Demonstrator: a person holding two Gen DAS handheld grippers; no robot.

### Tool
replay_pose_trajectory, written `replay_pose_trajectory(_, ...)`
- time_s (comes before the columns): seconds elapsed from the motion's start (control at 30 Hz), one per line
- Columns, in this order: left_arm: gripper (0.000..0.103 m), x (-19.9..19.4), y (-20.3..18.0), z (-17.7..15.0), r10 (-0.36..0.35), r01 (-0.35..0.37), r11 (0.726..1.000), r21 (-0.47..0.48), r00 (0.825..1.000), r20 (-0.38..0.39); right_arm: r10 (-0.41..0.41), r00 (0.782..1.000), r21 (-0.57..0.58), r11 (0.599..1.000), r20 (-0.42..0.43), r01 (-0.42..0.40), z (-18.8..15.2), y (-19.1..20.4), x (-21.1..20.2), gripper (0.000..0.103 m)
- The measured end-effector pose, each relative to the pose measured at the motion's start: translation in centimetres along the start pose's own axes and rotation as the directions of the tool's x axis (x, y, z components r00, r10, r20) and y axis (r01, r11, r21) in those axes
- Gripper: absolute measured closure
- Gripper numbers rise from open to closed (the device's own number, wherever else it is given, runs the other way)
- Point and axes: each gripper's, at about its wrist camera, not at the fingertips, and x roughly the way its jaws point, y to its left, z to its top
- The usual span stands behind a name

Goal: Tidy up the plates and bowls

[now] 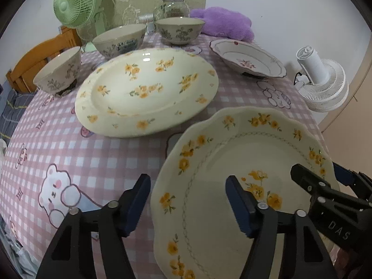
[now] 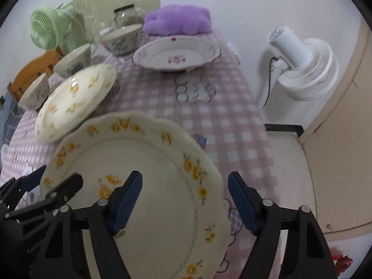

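Scalloped plate (image 1: 232,186) flat, face up, near edge of surface (image 1: 69,151); round, no long axis. Left claw (image 1: 188,202) straddles left rim, right claw (image 2: 184,200) right rim; both apart, pads not touching.

Soft, dim indoor light with faint shadows; fisheye bending and dark corners, slight motion blur in the right-wrist view
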Motion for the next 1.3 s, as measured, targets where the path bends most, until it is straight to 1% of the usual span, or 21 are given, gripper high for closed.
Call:
replay_pose_trajectory(0.03, 0.037, 0.2, -0.1, -0.1, 0.001, -0.001, 1.0, 0.005, 1.0, -0.015, 0.003, 1.0, -0.005, 1.0, -0.008, -0.003, -0.1, 0.0, 0.2, 0.029)
replay_pose_trajectory(0.07, 0.037, 0.2, -0.2, -0.1, -0.01, 0.01, 1.0, 0.003, 1.0, -0.011, 0.011, 1.0, -0.01, 1.0, -0.017, -0.011, -0.2, 0.0, 0.4, 0.03)
replay_pose_trajectory(0.23, 0.036, 0.3, -0.4, -0.1, 0.004, -0.004, 1.0, 0.0, 1.0, -0.013, 0.031, 0.999, -0.016, 0.999, -0.042, -0.032, -0.4, -0.2, 0.9, 0.033)
replay_pose_trajectory(0.43, 0.036, 0.3, -0.6, 0.1, 0.018, -0.018, 1.0, 0.002, 1.0, -0.025, 0.026, 0.998, -0.022, 0.999, -0.057, -0.027, -0.4, -0.1, 0.8, 0.033)
replay_pose_trajectory(0.53, 0.036, 0.1, -0.6, 0.0, 0.018, -0.018, 1.0, 0.003, 0.999, -0.044, 0.028, 0.997, -0.016, 0.999, -0.075, -0.029, -0.4, -0.1, 0.7, 0.033)
replay_pose_trajectory(0.6, 0.036, -0.3, -0.6, 0.0, 0.032, -0.031, 0.999, 0.013, 0.998, -0.055, 0.029, 0.996, -0.012, 0.999, -0.088, -0.03, -0.4, 0.0, 0.6, 0.033)
replay_pose_trajectory(0.7, 0.036, -1.5, -0.6, 0.3, 0.049, -0.048, 0.998, 0.028, 0.998, -0.03, 0.015, 0.997, -0.017, 1.0, -0.077, -0.016, 0.0, 0.4, -0.3, 0.033)
replay_pose_trajectory(0.9, 0.036, -2.9, 1.4, 1.1, 0.013, -0.014, 0.999, -0.029, 1.0, -0.028, 0.001, 1.0, -0.051, 0.999, -0.025, -0.002, 1.0, 2.3, -2.6, 0.033)
replay_pose_trajectory(1.07, 0.036, -3.8, 3.7, 1.3, -0.003, 0.003, 1.0, -0.031, 1.0, -0.006, -0.008, 1.0, -0.045, 0.999, -0.007, 0.008, 1.6, 4.2, -3.5, 0.033)
replay_pose_trajectory(1.3, 0.037, -5.0, 8.1, 2.1, -0.028, 0.028, 1.0, -0.013, 0.999, 0.02, -0.031, 0.999, -0.03, 0.999, 0.011, 0.032, 1.8, 8.9, -4.6, 0.033)
